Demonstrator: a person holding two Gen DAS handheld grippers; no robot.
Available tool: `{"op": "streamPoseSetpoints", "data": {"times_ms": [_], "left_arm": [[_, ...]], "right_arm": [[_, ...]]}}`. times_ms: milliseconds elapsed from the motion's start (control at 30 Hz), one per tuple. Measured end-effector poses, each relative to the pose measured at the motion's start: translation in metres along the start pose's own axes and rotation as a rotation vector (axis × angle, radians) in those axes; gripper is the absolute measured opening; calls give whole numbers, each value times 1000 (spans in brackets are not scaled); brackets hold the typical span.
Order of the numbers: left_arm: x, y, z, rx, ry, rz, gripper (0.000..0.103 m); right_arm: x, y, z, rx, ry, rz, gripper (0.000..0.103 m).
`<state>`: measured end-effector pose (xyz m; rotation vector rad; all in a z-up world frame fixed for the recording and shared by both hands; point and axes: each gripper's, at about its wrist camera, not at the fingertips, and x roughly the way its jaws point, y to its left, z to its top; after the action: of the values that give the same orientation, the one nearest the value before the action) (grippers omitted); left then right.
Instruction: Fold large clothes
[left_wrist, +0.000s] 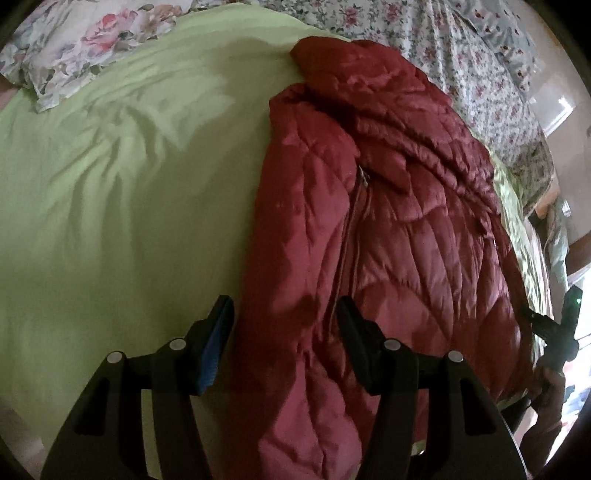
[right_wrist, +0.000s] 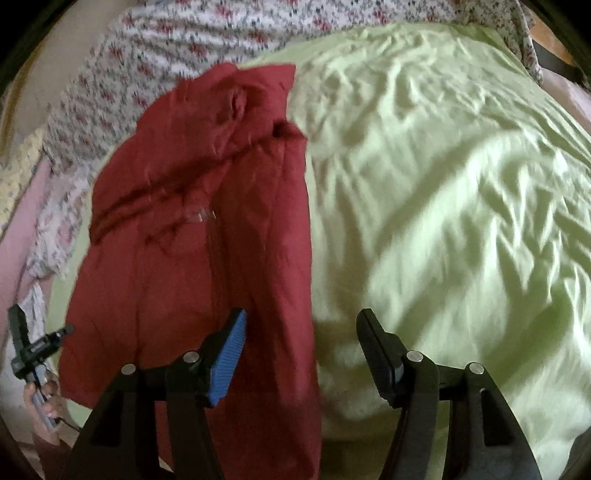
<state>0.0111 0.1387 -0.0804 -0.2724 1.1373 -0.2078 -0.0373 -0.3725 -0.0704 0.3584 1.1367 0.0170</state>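
Both your hand-held grippers tilt steeply down over the bed: the left hand-held gripper (left_wrist: 284, 325) hangs w/ jaws apart, empty, astride the near left edge of the red puffer jacket (left_wrist: 388, 229), and the right hand-held gripper (right_wrist: 301, 339) is also parted w/ nothing between, over the jacket's near right edge. The jacket is shiny, quilted, puffy, zipper (left_wrist: 351, 218) facing up. It lies on the wrinkled pale-green sheet (left_wrist: 122, 192), long axis running away from you toward the floral bedding (left_wrist: 461, 55).
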Motion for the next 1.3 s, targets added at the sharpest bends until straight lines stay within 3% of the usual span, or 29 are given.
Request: {"op": "streamPoseSetpoints", "data": {"times_ms": [167,433,700,1000,1033,1100,1200,1300], "left_arm": [[-5,-6,-13,48,5,32,57],[-6,-11,-31,90,35,18,57],[-4,-11,-48,117,73,0,59],[-4,-15,-61,151,73,-16,62],[-3,-18,-62,159,72,-24,60],[-4,-22,-64,178,71,-32,46],[-5,-27,-65,197,59,-36,33],[-5,-28,-64,191,49,-47,29]], "right_arm": [[-1,6,-19,-20,28,32,63],[-12,15,-49,-51,70,96,63],[-15,32,-60,-140,113,95,65],[-18,25,-67,-153,111,131,62],[-17,26,-67,-156,110,132,60],[-17,30,-69,-172,106,136,54],[-18,35,-70,-184,91,136,45],[-21,35,-70,-181,73,143,38]]}}
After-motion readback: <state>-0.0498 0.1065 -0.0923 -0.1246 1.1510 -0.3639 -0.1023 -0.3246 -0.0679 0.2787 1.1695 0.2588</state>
